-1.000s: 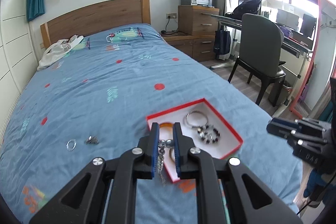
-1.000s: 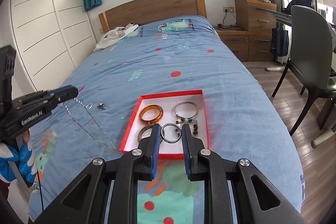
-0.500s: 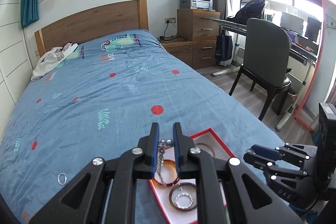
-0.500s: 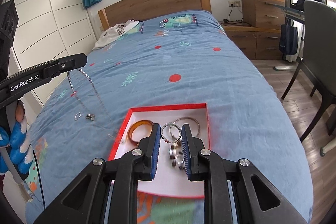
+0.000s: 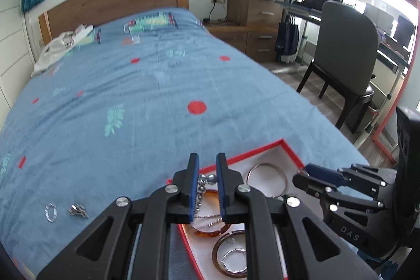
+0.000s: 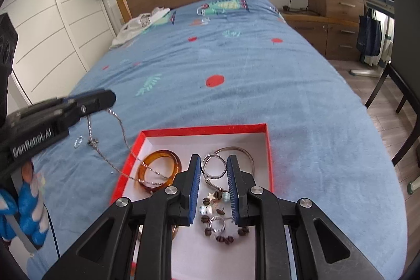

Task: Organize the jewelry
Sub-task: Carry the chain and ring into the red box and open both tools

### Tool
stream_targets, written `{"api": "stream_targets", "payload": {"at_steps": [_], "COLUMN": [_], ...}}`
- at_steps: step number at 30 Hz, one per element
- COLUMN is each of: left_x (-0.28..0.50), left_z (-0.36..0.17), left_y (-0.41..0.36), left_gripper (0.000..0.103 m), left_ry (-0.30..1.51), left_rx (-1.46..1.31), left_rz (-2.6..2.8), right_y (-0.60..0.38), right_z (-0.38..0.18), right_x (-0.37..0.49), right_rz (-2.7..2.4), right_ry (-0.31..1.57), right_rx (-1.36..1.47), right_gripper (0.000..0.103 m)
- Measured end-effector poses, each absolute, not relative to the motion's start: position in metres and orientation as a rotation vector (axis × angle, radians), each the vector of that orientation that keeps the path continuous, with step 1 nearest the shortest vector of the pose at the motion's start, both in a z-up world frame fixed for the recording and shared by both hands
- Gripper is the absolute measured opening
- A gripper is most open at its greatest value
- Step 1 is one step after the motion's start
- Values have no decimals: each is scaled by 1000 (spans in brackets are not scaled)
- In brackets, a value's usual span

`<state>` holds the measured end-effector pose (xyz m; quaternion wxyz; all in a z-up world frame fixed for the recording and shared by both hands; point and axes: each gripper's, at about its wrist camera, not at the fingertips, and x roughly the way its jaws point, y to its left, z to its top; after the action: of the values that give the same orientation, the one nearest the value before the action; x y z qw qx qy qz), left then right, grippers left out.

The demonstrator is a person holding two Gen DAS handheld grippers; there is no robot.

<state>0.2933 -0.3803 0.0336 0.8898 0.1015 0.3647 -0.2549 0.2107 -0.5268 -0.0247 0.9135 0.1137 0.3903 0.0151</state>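
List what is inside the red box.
The red box holds an amber bangle, silver bangle, bead bracelet and the trailing necklace chain. The right gripper covers its near corners.

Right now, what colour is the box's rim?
Red box rim, white inside; the right wrist view shows it best.

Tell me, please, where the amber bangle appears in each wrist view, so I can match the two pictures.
Left wrist view: amber bangle at bottom centre, partly hidden behind the left gripper.
Right wrist view: amber bangle left of centre, in the box's left half.
Shared landmark: the red box.
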Motion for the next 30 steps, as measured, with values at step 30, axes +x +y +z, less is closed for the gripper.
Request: {"api": "stream_targets", "payload": {"at_steps": [30], "left_x": [317], "left_z": [-75], "left_y": [-384], "left_gripper": [13], "left_ry": [940], "left_rx": [247], "left_rz": [-520], "right_y": [-509], "right_z": [-92], "right_x": [270], "right_rz": [56], "right_ry": [1086], "right_rx": [58], "right_gripper": [19]}}
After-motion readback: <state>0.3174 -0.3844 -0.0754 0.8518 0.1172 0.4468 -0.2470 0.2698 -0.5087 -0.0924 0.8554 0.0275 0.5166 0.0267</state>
